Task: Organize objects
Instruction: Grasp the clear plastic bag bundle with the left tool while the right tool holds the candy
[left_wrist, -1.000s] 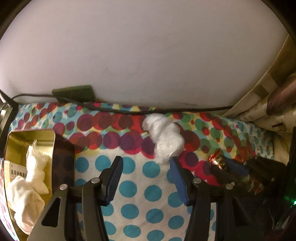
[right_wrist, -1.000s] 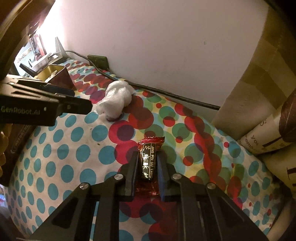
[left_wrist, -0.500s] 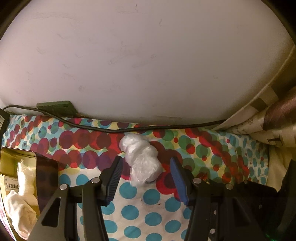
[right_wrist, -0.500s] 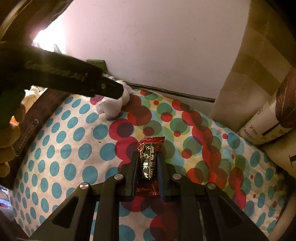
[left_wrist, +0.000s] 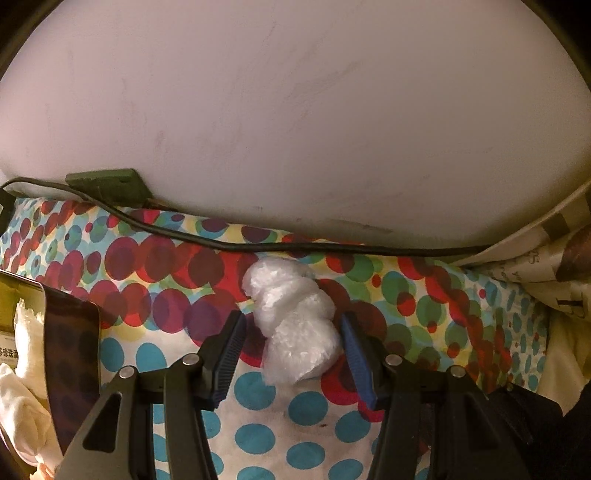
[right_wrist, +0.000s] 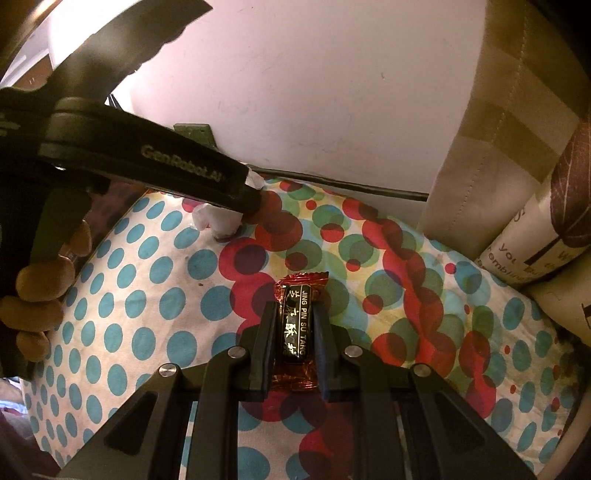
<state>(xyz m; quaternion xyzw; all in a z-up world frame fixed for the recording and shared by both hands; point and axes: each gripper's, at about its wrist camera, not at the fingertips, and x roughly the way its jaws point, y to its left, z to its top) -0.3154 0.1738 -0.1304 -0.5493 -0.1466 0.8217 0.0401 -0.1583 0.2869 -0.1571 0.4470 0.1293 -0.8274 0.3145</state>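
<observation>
The left gripper stands released around a crumpled white plastic wad; the right gripper clenches a red-and-black candy.

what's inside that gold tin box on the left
The open gold metal tin holds crumpled white plastic wrappers and a white paper label with printed characters. Its dark side wall and the picture edge hide the rest, so its bottom cannot be seen.

Hidden and cut-off parts

The gold tin runs off the left edge, its label text too small to read. The left gripper's finger covers most of the white plastic bundle. The candy wrapper's lower end sits behind the right gripper's frame.
</observation>
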